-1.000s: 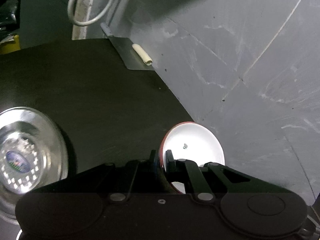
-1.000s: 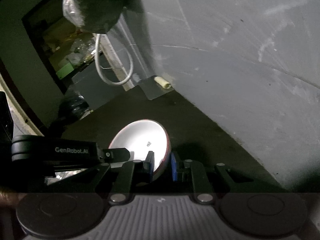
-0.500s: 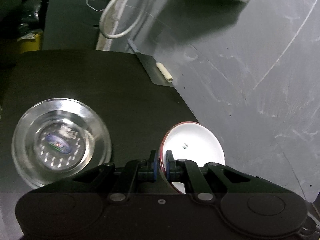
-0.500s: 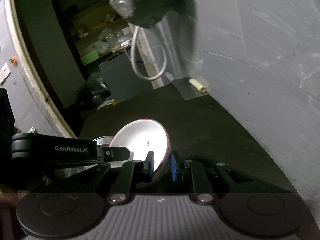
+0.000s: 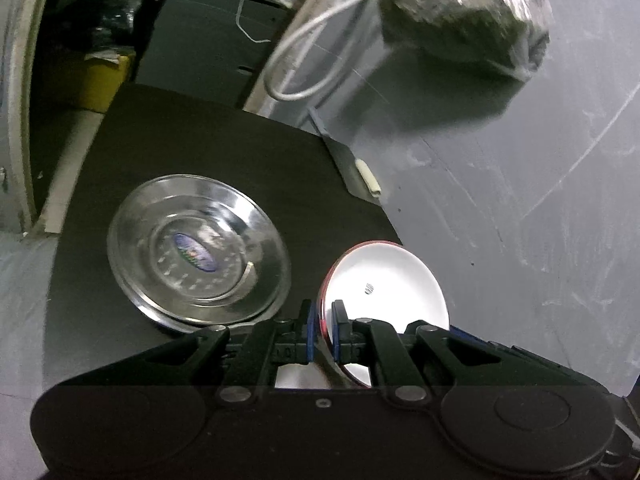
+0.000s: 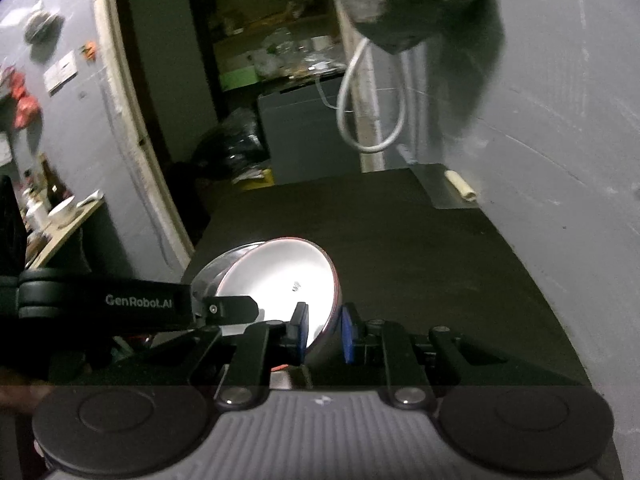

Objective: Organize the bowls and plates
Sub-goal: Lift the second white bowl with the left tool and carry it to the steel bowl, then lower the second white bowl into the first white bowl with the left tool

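Note:
A white bowl with a red rim [image 5: 386,276] is held by both grippers above the black counter. My left gripper [image 5: 323,330] is shut on its left rim. My right gripper [image 6: 325,330] is shut on the opposite rim of the same bowl [image 6: 280,280]. The left gripper's body [image 6: 104,304] shows at the left of the right wrist view. A shiny steel plate [image 5: 196,250] with a blue sticker lies flat on the counter, left of the bowl. Its edge [image 6: 218,264] peeks out behind the bowl in the right wrist view.
The black counter [image 5: 208,148] meets a grey wall [image 5: 520,208] on the right. A flat metal scraper with a pale handle [image 5: 370,180] lies at the counter's far right corner. A wrapped bundle [image 5: 464,20] and a white cable loop [image 5: 312,68] hang above. A doorway with clutter [image 6: 276,60] lies beyond.
Both grippers have lifted and tilted up with the bowl. The steel plate has come further into the left wrist view, closer to the bowl. The grips have not changed.

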The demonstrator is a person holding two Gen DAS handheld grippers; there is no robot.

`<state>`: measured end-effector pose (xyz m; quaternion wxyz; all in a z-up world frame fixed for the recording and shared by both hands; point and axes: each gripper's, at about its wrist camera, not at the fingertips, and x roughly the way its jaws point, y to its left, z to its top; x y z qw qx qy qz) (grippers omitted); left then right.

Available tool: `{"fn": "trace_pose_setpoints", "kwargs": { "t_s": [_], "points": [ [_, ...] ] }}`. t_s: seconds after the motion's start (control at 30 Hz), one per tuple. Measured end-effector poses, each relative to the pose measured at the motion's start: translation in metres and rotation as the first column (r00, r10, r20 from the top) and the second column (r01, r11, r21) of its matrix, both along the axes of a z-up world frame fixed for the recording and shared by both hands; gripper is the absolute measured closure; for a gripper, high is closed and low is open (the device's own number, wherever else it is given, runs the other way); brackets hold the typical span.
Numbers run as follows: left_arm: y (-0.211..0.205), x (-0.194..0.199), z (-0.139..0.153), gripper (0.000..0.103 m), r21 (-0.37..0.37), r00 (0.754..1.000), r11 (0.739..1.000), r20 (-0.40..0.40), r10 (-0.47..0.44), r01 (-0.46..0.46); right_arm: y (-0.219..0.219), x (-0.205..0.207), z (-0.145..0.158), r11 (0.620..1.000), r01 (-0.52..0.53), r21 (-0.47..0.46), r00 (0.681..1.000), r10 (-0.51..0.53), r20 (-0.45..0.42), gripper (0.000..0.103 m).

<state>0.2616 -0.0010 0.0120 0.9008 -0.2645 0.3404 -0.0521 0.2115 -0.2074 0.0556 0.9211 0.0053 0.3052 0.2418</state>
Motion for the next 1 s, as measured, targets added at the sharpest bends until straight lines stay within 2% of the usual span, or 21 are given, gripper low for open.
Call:
{"fn": "trace_pose_setpoints", "kwargs": {
  "t_s": [0.27,0.53,1.0],
  "points": [
    [0.02,-0.015,0.0,0.095,-0.014,0.999,0.999,0.007,0.036,-0.036,0.022,-0.011,0.004,0.998,-0.054,-0.023,0.998,0.054,0.008,0.083],
    [0.027,-0.022,-0.002,0.095,-0.015,0.999,0.999,0.001,0.036,-0.036,0.03,-0.011,0.004,0.998,-0.063,-0.029,0.998,0.063,-0.001,0.083],
    [0.019,-0.019,-0.008,0.095,0.025,0.998,1.0,-0.061,0.013,-0.012,0.026,-0.003,-0.007,0.998,-0.051,-0.027,0.996,0.048,-0.08,0.083]
  ]
}}
